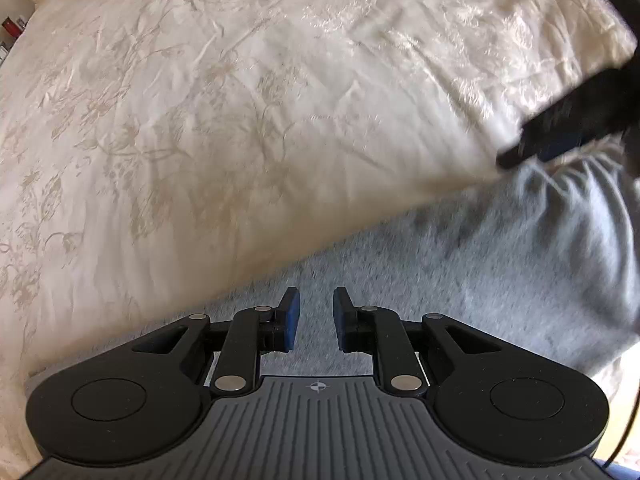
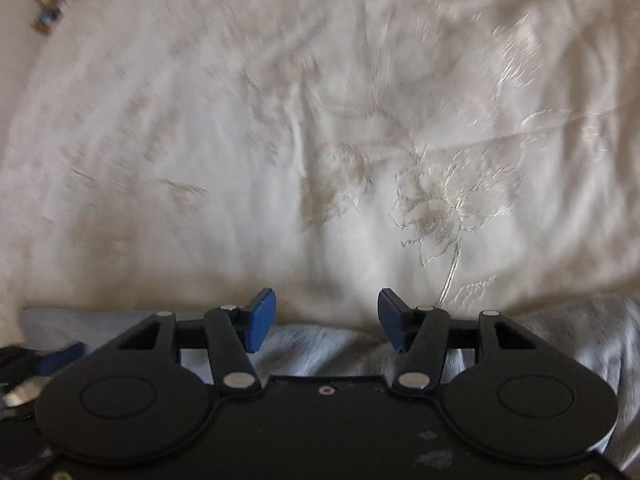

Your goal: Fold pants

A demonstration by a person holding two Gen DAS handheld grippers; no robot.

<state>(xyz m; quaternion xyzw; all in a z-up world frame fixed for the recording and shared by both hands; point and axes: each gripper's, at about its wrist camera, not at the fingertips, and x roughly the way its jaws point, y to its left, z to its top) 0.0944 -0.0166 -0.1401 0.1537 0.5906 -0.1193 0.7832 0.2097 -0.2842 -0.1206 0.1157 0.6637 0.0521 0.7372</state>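
Grey pants (image 1: 500, 280) fill my left view's lower right on cream bedspread (image 1: 240, 120); left gripper (image 1: 316, 316) nearly closed, empty; right gripper (image 2: 327, 320) released, empty.

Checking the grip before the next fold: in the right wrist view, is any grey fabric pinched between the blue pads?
No: the right gripper stands open, its blue pads apart, the grey fleece pants lying untouched below.
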